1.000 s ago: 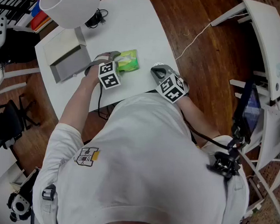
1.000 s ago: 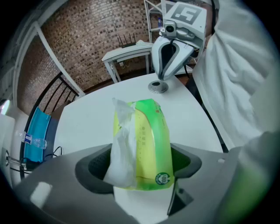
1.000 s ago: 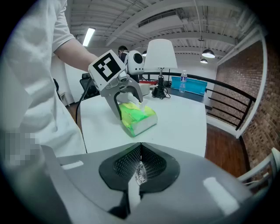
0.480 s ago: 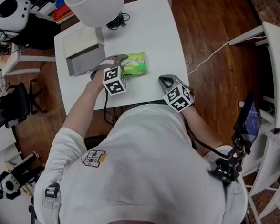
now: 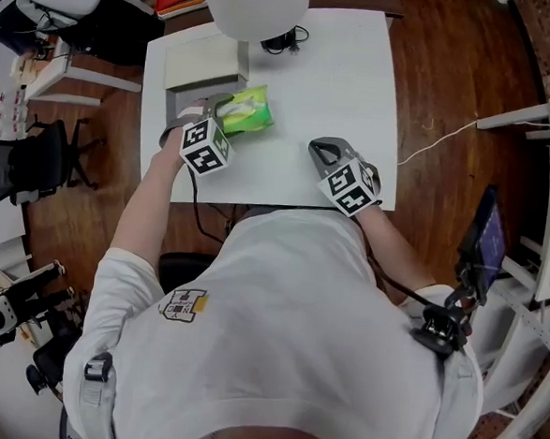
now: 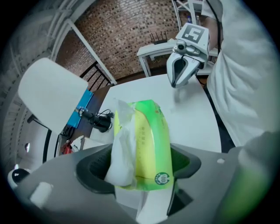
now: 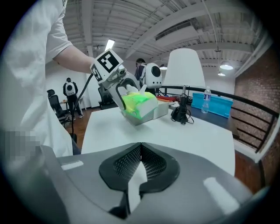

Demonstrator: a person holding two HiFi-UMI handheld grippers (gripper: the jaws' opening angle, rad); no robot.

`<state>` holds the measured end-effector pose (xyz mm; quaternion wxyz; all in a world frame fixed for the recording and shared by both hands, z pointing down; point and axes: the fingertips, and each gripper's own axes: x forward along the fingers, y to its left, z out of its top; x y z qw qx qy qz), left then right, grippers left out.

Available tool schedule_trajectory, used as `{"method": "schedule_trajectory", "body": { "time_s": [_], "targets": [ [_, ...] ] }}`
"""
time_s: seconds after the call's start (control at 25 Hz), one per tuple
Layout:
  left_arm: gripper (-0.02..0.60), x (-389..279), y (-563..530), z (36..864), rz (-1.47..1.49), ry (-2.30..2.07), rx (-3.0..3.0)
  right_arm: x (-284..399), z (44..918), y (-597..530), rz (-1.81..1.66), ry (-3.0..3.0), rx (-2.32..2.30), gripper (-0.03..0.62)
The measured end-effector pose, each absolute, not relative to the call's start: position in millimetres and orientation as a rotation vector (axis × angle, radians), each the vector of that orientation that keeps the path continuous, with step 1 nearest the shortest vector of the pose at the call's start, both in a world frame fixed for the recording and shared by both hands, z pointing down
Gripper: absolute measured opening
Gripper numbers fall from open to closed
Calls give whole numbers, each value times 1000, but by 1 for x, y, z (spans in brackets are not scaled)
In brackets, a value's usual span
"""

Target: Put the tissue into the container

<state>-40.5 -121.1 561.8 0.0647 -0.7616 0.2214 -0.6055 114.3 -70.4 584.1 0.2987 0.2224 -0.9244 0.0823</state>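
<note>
A green tissue pack with a white tissue sticking out is clamped between the jaws of my left gripper. In the left gripper view the pack fills the gap between the jaws of the left gripper. It hangs at the near right corner of the grey-and-white open container, and the right gripper view shows the pack right over the container. My right gripper rests on the white table, apart from them. In its own view the right gripper is shut with nothing held.
A white lamp shade hangs over the table's far edge, with a black plug and cable beside it. A black chair stands left of the table. A white cable runs over the wooden floor on the right.
My left gripper has carried the tissue pack left, from a gap beside the container to its near right corner. The right gripper has stayed in its place on the table.
</note>
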Motion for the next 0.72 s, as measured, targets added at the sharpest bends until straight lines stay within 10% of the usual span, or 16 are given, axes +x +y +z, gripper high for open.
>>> {"method": "schedule_trajectory", "body": {
  "time_s": [0.72],
  "targets": [
    [359, -201, -152, 598, -1776, 612, -2347, -37, 561, -73, 135, -2393, 675, 0]
  ]
}}
